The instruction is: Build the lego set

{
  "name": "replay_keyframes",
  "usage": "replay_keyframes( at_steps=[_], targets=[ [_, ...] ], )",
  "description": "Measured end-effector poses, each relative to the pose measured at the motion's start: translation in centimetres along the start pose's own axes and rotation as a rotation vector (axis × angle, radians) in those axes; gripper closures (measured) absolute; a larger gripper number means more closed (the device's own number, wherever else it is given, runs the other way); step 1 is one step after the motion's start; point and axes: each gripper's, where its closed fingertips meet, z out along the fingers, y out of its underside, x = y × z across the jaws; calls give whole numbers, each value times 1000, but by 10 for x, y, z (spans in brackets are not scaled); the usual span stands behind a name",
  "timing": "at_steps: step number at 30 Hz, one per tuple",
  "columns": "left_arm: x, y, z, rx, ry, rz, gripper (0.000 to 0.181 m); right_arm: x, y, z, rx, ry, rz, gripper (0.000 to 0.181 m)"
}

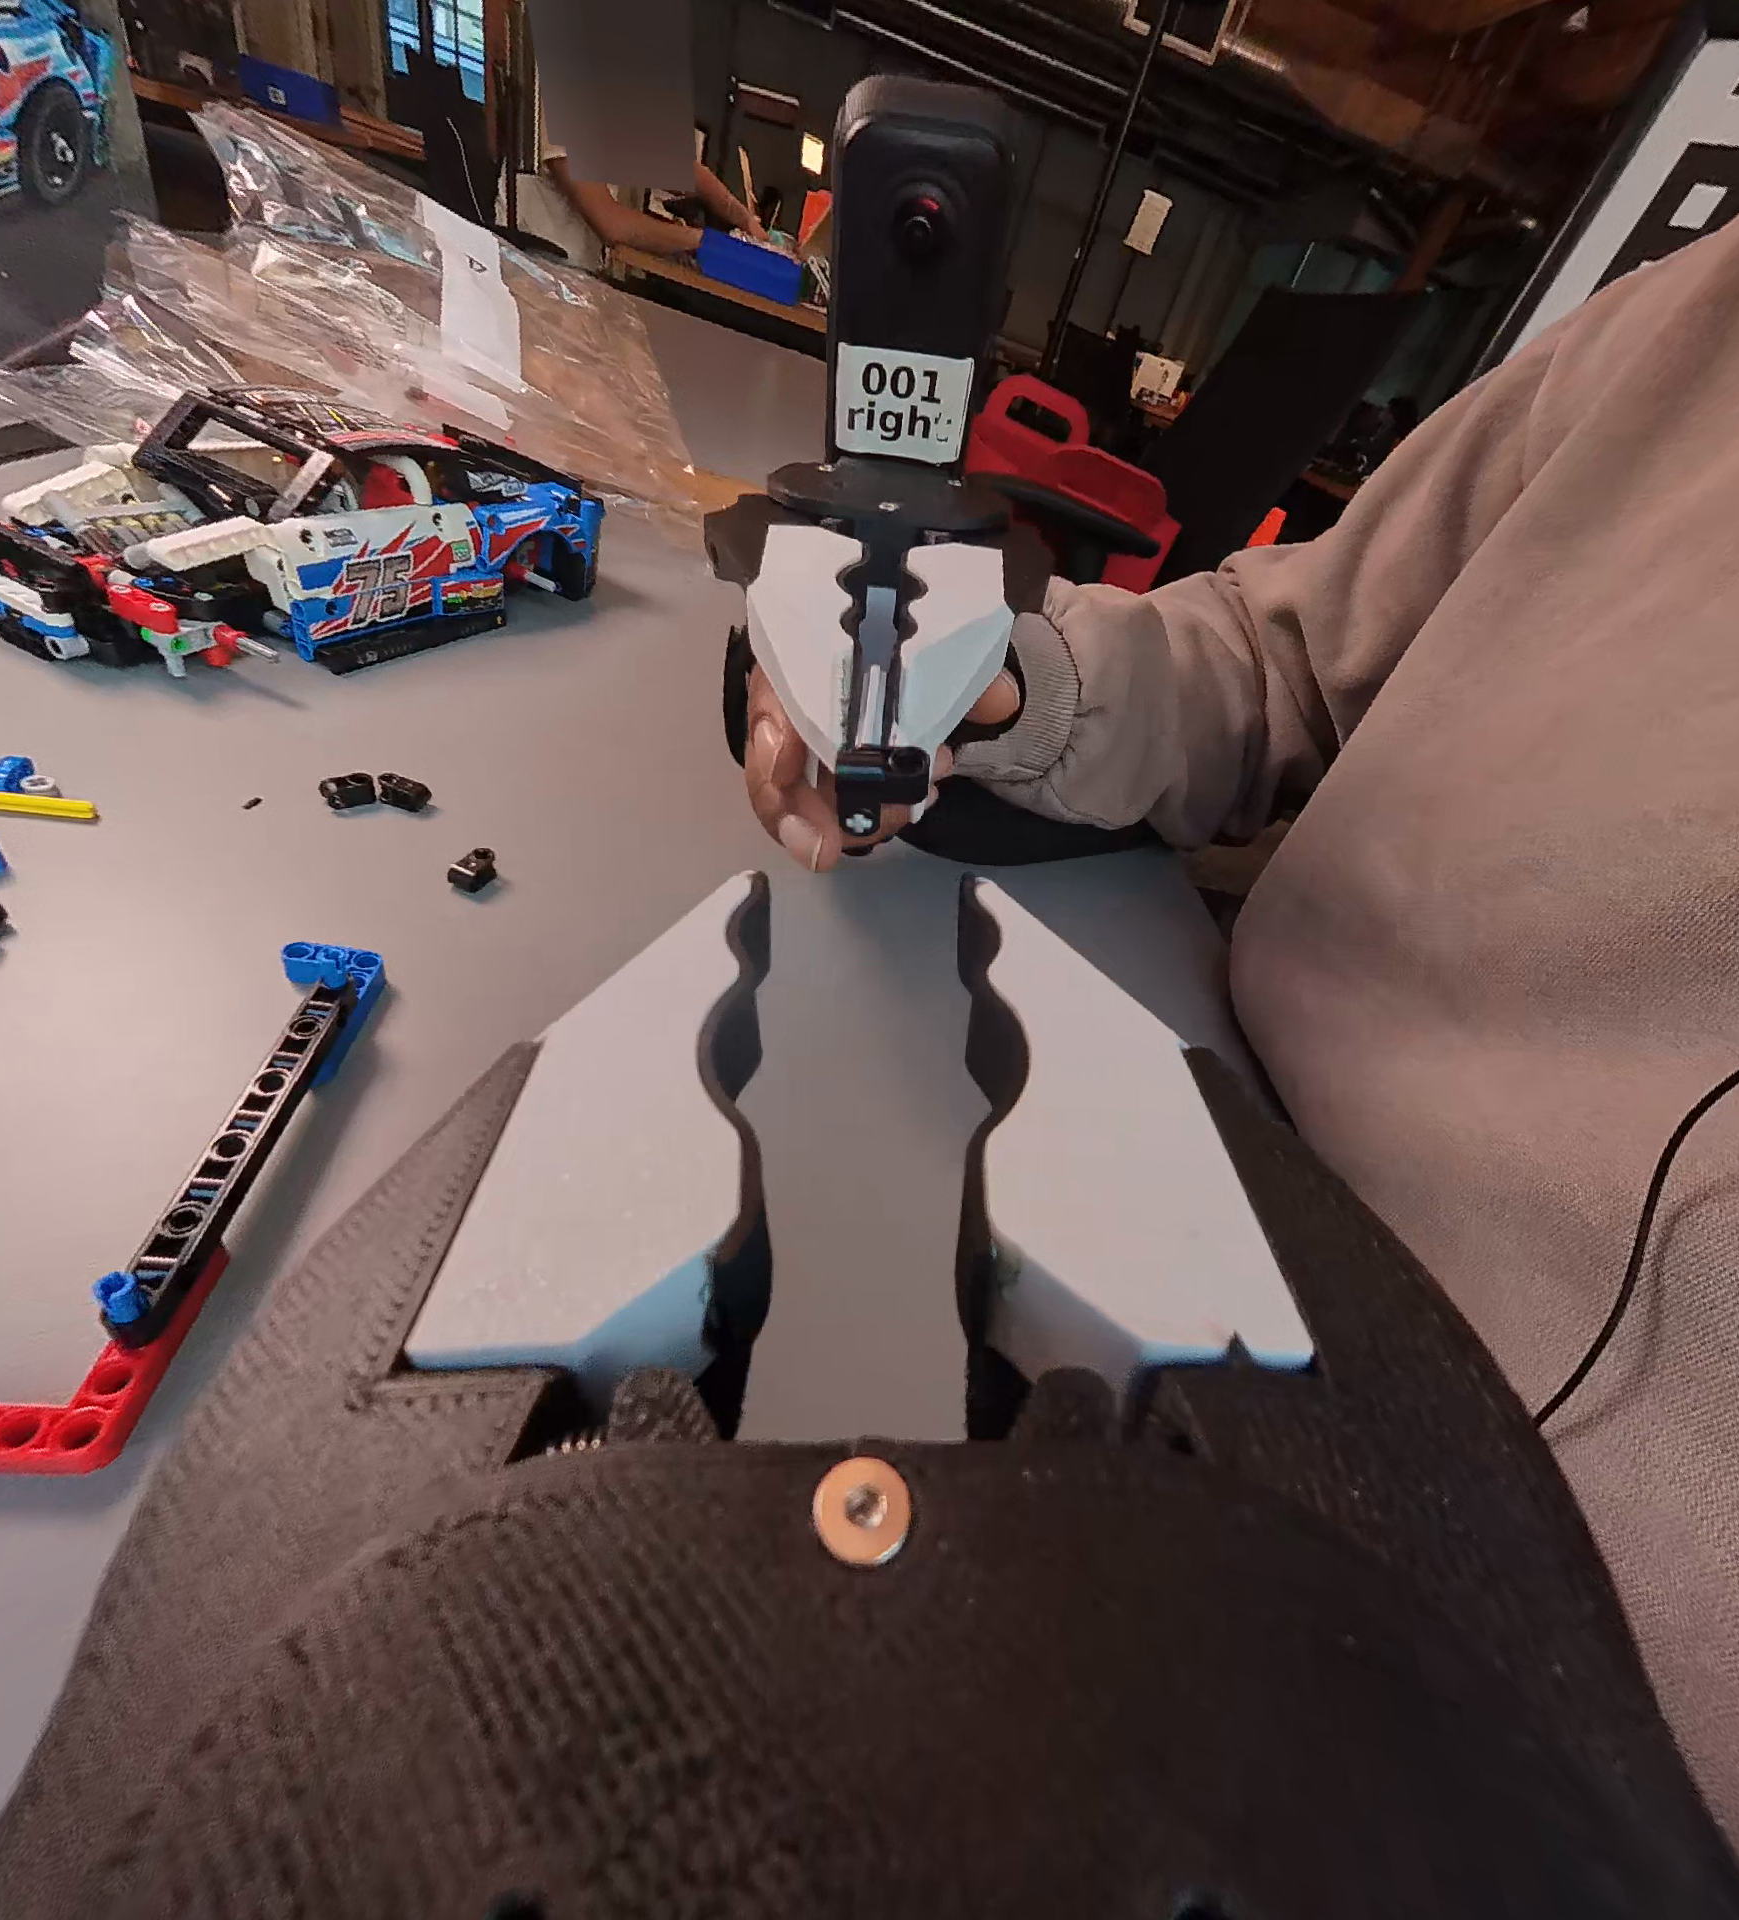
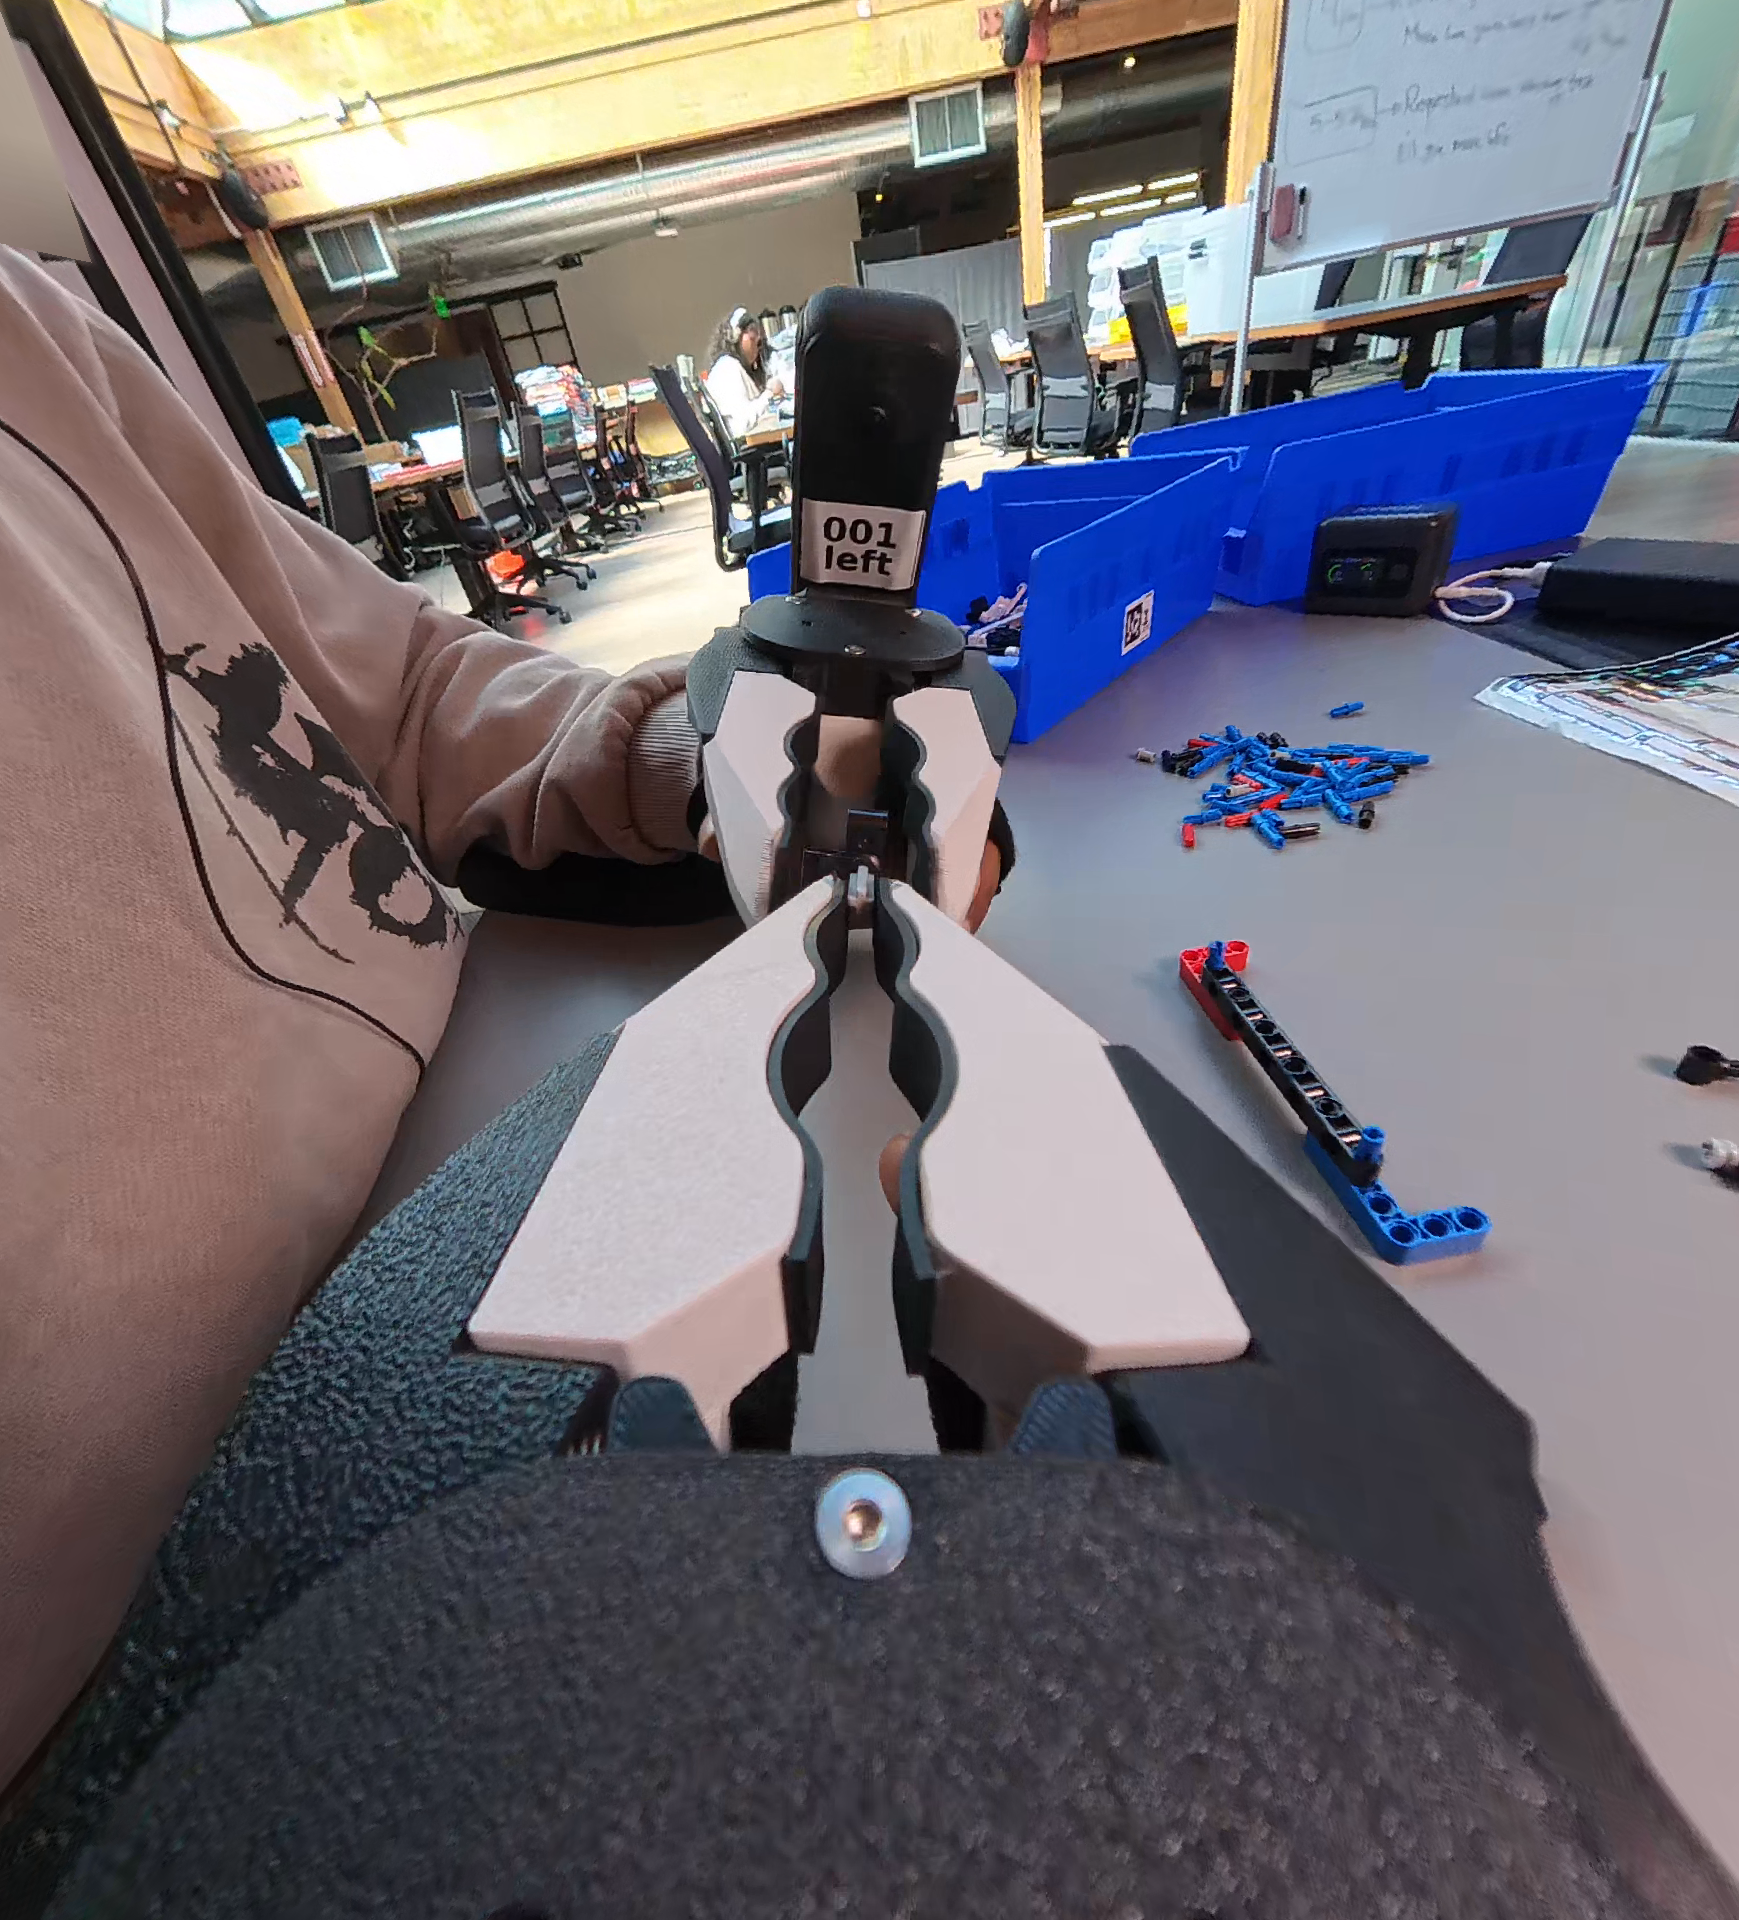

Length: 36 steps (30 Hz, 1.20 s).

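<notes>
Black connector (image 1: 880, 774) sits pinched only at the right gripper (image 1: 880, 769) tips, left gripper (image 1: 863, 894) open and empty near it; a nudge could twist it loose.

A number sticker stands on the door of the lego car (image 1: 382, 587), behind the black beam (image 1: 231, 1143). Farther behind the beam, a white printed slip (image 1: 475, 281) lies inside the clear bags. To the right of the beam, a black camera carries a white label (image 1: 901, 400) with digits and one word. In the right wrist view, a similar label (image 2: 860, 545) is on the camera left of the beam. Well behind the beam there are a code sticker (image 2: 1138, 623) on a blue bin and a whiteboard (image 2: 1447, 104) with faint handwriting.
</notes>
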Motion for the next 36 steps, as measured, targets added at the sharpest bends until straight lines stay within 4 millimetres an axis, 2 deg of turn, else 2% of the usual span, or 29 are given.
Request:
replay_keyframes(
  at_steps=[4, 10, 17, 26, 30, 32, 36],
  targets=[
    [0, -9, 2, 40, -12, 0, 144, 2, 0, 0, -1, 15, -13, 179],
    [2, -9, 4, 27, -19, 26, 166, 0, 4, 5, -23, 17, -27, 179],
    [2, -10, 3, 34, -29, 24, 166, 0, 3, 5, -15, 16, -12, 179],
    [0, -11, 0, 43, -50, 29, 155, 7, -5, -2, 36, 29, 38, 179],
    [0, -16, 2, 71, -48, 4, 155, 5, -2, 2, 27, 22, 35, 179],
    [2, -18, 5, 74, -37, -5, 162, 2, 1, 5, 16, 18, 21, 179],
    [1, -8, 5, -2, -56, 39, 165, 0, 11, 9, -55, 26, -41, 178]
  ],
)
